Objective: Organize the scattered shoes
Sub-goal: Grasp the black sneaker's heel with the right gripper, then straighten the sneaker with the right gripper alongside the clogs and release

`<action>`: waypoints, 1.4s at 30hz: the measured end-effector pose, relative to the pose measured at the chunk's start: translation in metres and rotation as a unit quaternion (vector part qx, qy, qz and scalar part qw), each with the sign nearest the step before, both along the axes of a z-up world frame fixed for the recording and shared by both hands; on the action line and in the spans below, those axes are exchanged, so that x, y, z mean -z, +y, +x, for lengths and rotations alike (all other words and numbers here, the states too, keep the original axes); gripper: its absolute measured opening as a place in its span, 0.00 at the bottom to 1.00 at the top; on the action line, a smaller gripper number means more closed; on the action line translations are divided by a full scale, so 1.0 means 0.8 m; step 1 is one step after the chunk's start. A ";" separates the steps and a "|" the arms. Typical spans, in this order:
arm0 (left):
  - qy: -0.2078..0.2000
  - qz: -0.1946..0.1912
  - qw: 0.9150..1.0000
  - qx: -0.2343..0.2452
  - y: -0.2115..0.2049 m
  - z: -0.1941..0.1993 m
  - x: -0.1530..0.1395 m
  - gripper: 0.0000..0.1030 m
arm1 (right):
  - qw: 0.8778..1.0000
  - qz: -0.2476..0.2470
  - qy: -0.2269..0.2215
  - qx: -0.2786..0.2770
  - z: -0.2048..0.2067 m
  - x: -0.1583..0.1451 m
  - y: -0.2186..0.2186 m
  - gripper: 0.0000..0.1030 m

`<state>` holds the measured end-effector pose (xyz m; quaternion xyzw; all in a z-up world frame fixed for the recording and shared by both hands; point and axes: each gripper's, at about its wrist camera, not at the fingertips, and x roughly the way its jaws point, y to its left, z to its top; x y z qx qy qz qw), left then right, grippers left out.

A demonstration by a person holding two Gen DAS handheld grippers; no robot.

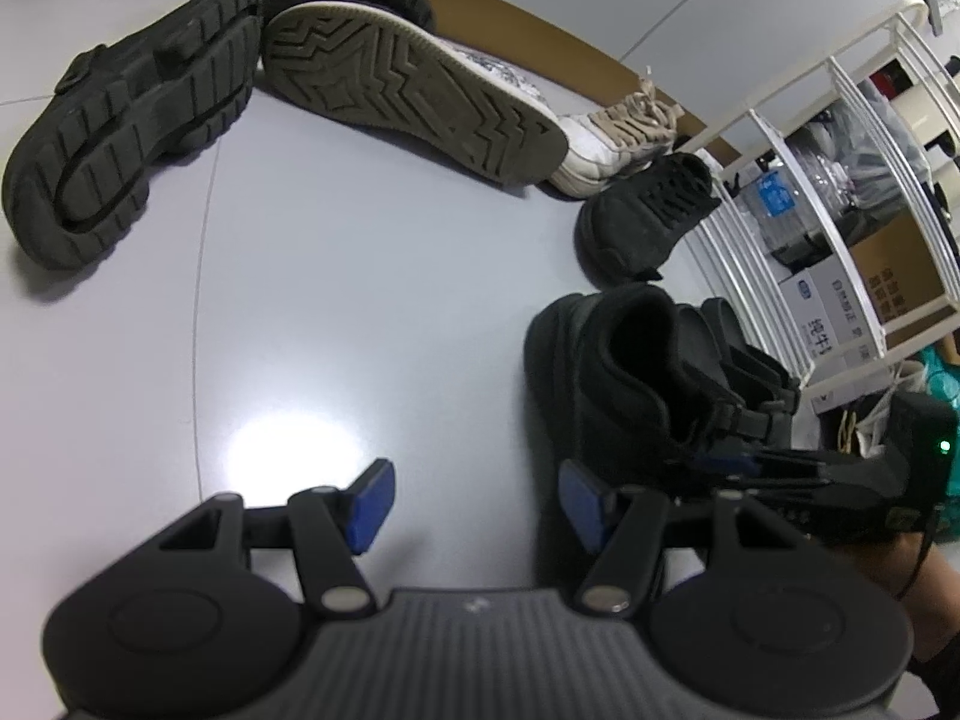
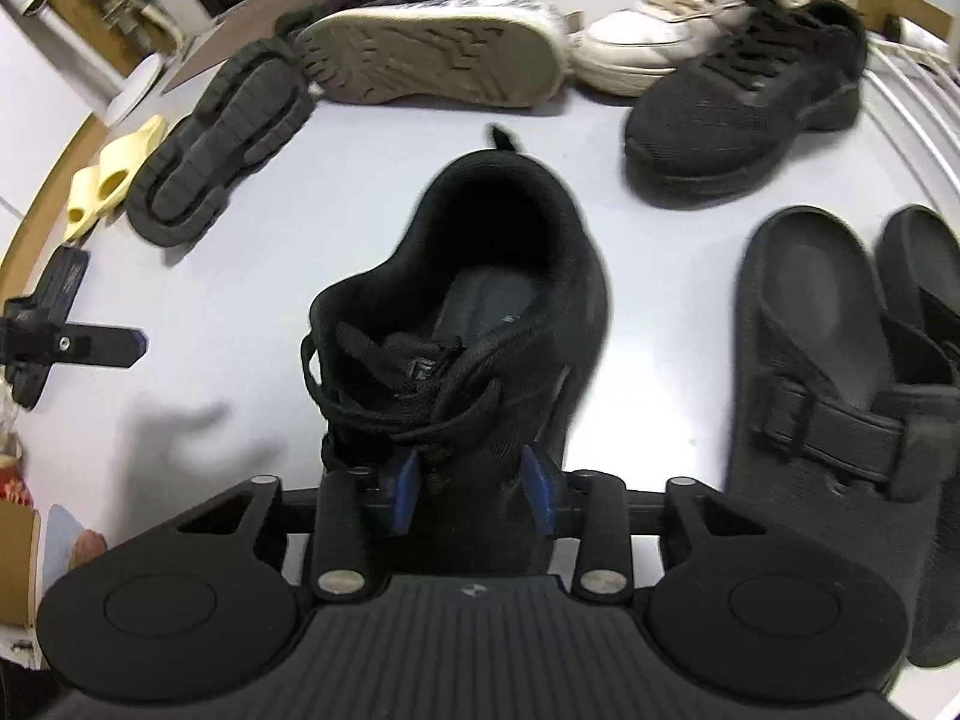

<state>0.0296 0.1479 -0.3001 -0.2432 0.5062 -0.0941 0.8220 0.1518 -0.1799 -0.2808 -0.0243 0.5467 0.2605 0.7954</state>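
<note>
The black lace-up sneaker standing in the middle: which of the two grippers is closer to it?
Right. The right gripper has its jaws around the black sneaker at the laced front. The left gripper hangs open over bare floor beside it.

left gripper (image 1: 474, 504): fingers apart, nothing between | right gripper (image 2: 471, 489): angled down, fingers clamped on something

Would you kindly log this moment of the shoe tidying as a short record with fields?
surface: pale grey floor
left claw: open, nothing between its pads, above bare floor
right claw: blue pads either side of the black lace-up sneaker at its laced front
paired already: two black strap sandals side by side, right of the sneaker
matching shoe: black sneaker upright near the white rack
tipped over: black sandal and pale-soled shoe, soles showing
others: white sneaker, yellow slide
</note>
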 end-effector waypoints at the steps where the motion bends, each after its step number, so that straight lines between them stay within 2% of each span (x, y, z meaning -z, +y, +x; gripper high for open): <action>1: 0.000 0.000 1.000 0.000 -0.001 0.001 0.000 0.62 | 1.000 -0.005 -0.007 0.009 -0.002 -0.003 -0.004 0.35; 2: -0.001 -0.001 1.000 0.000 -0.002 0.002 0.000 0.62 | 1.000 -0.013 -0.016 0.020 -0.004 -0.008 -0.005 0.39; 4: -0.006 -0.001 1.000 0.001 -0.006 0.003 -0.002 0.62 | 0.999 -0.015 -0.038 0.021 -0.010 -0.019 -0.005 0.60; 5: -0.009 -0.001 1.000 0.001 -0.007 0.002 -0.003 0.62 | 0.999 -0.010 -0.049 0.016 -0.013 -0.024 -0.004 0.82; 6: -0.012 0.000 1.000 0.000 -0.007 0.002 -0.004 0.62 | 0.998 -0.002 -0.055 0.009 -0.015 -0.026 -0.001 0.95; 7: -0.015 0.000 1.000 0.001 -0.008 0.002 -0.006 0.62 | 0.998 0.006 -0.061 0.003 -0.017 -0.028 0.001 0.96; 10: -0.014 0.000 1.000 -0.002 -0.007 0.003 -0.006 0.62 | 0.998 0.004 -0.056 -0.006 -0.016 -0.022 0.009 0.96; 15: -0.007 0.001 1.000 0.000 -0.007 0.003 -0.001 0.62 | 0.999 -0.021 -0.028 -0.021 -0.008 0.007 0.021 0.96; 19: -0.009 0.002 1.000 -0.003 -0.004 0.001 -0.003 0.62 | 0.999 -0.030 -0.034 -0.021 -0.003 0.019 0.028 0.95; 20: -0.009 0.002 1.000 -0.004 -0.003 0.001 -0.003 0.62 | 0.999 -0.035 -0.030 -0.027 -0.002 0.025 0.032 0.93; 21: -0.010 0.002 1.000 -0.005 -0.002 0.001 -0.003 0.62 | 0.999 -0.038 -0.022 -0.032 -0.001 0.031 0.034 0.85; 23: -0.010 0.002 1.000 -0.007 -0.001 0.000 -0.003 0.62 | 0.998 -0.039 -0.025 -0.034 -0.001 0.033 0.031 0.81; 27: -0.012 0.002 1.000 -0.010 0.001 -0.001 -0.003 0.62 | 0.999 -0.039 -0.022 -0.009 0.001 0.032 0.016 0.76; 36: -0.024 -0.003 1.000 -0.003 -0.006 0.005 -0.008 0.62 | 0.997 -0.054 -0.005 0.046 -0.003 0.032 -0.013 0.72; 42: -0.031 0.011 0.999 0.005 -0.011 0.010 -0.010 0.62 | 0.995 -0.069 -0.011 0.068 0.000 0.029 -0.020 0.69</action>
